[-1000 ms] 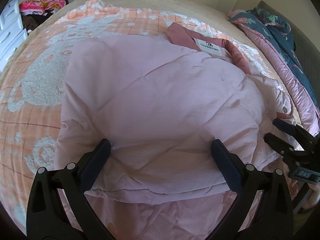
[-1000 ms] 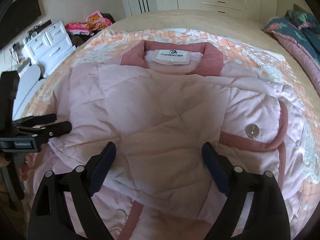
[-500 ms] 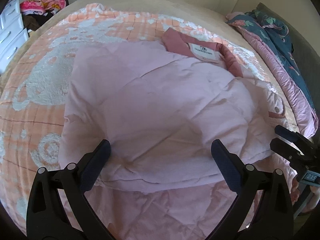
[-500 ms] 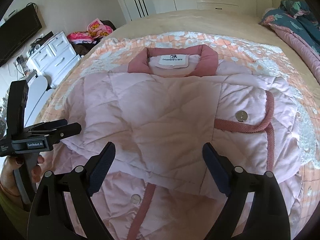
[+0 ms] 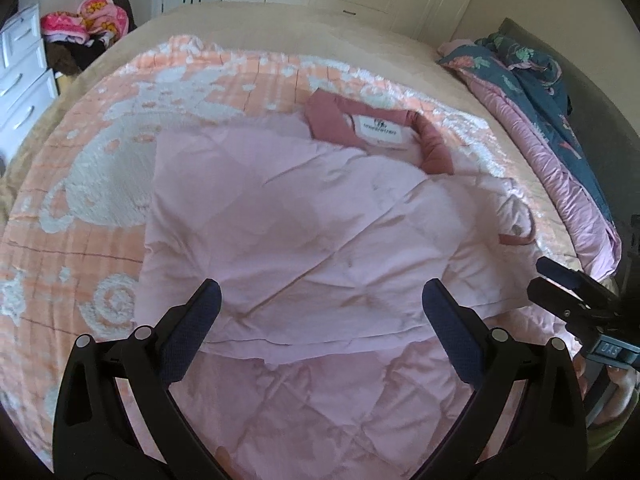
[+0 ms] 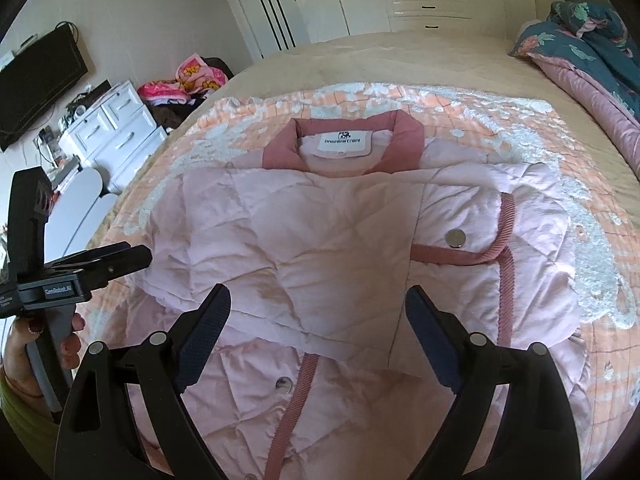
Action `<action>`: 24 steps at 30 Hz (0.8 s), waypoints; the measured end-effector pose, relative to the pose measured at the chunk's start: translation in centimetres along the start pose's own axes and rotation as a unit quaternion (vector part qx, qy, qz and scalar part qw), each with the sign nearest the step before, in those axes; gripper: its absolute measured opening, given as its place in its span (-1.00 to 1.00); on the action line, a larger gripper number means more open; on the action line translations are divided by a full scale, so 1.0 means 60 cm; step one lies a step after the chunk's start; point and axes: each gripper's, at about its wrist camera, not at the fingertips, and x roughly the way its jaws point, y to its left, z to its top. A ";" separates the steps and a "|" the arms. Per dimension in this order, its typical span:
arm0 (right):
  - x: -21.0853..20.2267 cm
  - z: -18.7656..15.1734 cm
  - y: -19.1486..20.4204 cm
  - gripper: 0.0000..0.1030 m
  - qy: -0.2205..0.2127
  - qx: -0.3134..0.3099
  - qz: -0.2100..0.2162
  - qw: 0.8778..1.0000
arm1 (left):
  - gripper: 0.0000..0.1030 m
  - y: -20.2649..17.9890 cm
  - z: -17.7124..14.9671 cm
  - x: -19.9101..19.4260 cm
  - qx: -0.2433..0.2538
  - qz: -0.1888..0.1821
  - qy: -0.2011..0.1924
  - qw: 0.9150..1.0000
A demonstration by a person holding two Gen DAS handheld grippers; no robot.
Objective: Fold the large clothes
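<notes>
A: Right wrist view: pink quilted jacket lies flat on the orange-and-white blanket, darker pink collar at the far end, white label showing inside it. Both sides are folded in over the middle. Corded pink trim runs down the right part, with a metal snap beside it and another snap lower near my camera.

B: Grippers?

A: My right gripper is spread wide, nothing between the pads, hanging above the near half of the jacket. I see my left gripper at the left edge of this view, off the jacket's left side, in the person's hand. From the left wrist view my left gripper is wide too, empty, over the folded panel's near edge.

B: Contact?

A: None that I can see. The right gripper shows at the right border there, just off the jacket's edge.

B: Room around it?

A: Blanket is bare left and far of the jacket. The beige bed runs on beyond. A blue floral quilt is bunched along the right side, apart from the jacket. White drawers stand off the bed's left.
</notes>
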 end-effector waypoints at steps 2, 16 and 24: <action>-0.012 0.002 0.002 0.71 -0.006 0.001 -0.002 1.000 | 0.84 -0.003 0.004 -0.015 0.001 -0.001 -0.010 1.000; -0.118 0.012 0.014 0.71 -0.066 -0.004 0.001 0.998 | 0.84 -0.040 0.005 -0.098 0.022 -0.018 -0.056 0.998; -0.183 0.001 0.009 0.71 -0.101 -0.001 -0.005 0.995 | 0.84 -0.041 -0.010 -0.149 0.027 -0.025 -0.082 0.996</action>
